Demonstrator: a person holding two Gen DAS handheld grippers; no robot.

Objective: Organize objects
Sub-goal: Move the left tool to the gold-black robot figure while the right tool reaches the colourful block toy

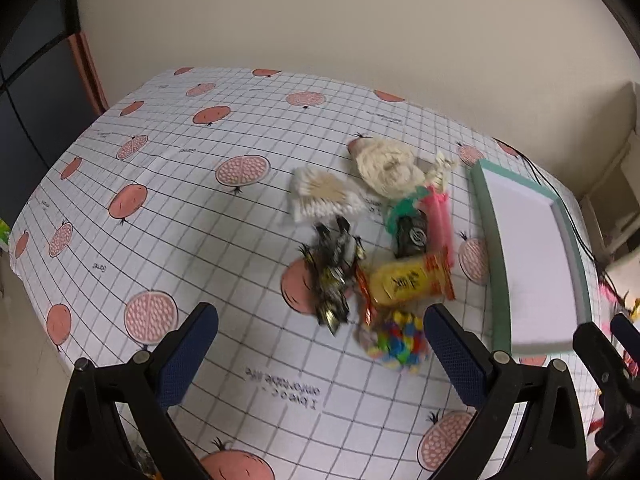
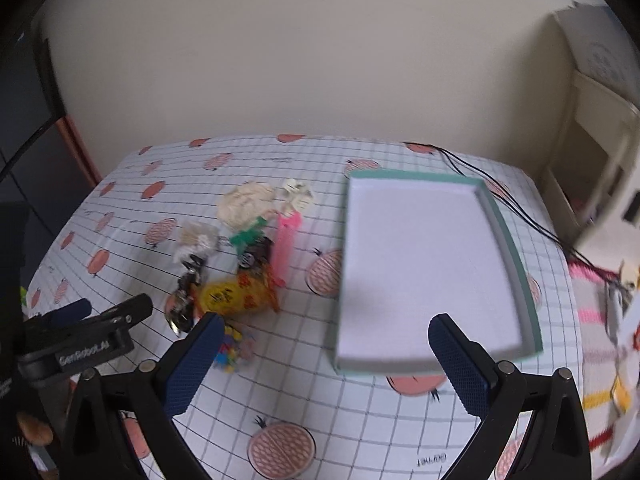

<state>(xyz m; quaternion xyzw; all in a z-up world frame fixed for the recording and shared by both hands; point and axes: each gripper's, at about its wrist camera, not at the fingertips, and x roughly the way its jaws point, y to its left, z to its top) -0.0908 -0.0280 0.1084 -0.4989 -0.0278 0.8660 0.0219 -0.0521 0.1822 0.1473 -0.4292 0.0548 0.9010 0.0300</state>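
We see a white tablecloth [image 1: 208, 264] ruled in a dark grid and dotted with salmon-pink pomegranates, some whole, some cut and seeded. On it we make out a yellow packet [image 1: 406, 282] with red ends, a pink comb [image 2: 285, 236], a cream bundle of twine [image 1: 386, 168], a bag of many-coloured bits [image 1: 398, 340], and a tray [image 2: 520, 256] with teal walls and a white inside. We note blue pads [image 2: 192, 364] on black gripper fingers
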